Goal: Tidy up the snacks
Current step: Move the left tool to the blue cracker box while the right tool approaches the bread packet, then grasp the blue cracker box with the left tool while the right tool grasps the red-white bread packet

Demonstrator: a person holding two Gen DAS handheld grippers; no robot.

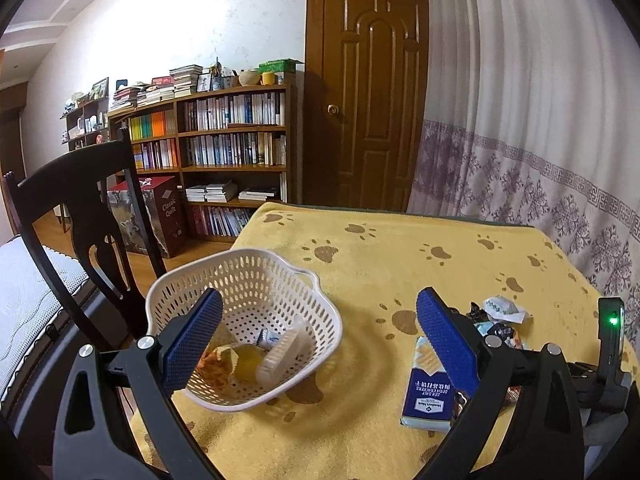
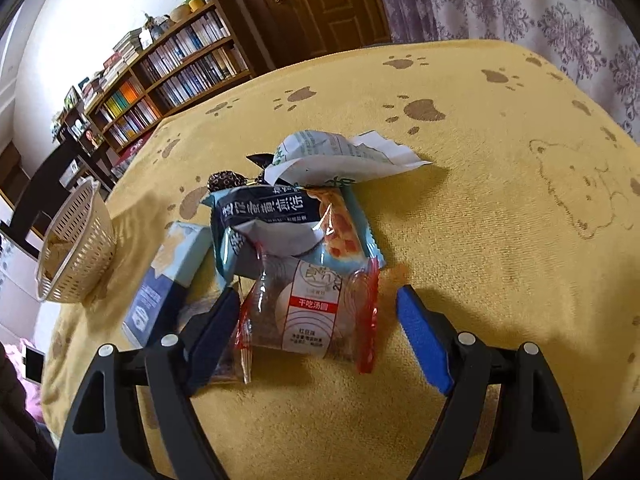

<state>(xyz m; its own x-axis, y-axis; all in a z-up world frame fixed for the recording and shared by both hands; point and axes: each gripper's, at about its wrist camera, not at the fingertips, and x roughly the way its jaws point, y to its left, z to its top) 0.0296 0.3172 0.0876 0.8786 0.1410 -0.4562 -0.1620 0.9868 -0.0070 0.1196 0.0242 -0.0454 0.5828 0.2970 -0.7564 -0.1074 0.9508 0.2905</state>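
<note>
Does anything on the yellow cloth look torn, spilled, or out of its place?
Nothing looks spilled. The loose snack packets overlap in an untidy heap: the red-edged clear packet leans on the light blue packet, outside the white perforated plastic basket. The white-green wrapper looks crumpled.

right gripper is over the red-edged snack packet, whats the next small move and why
Probably close the right gripper on the red-edged clear packet: its open fingers already straddle it on the yellow cloth, and the white basket waits to the left.
</note>
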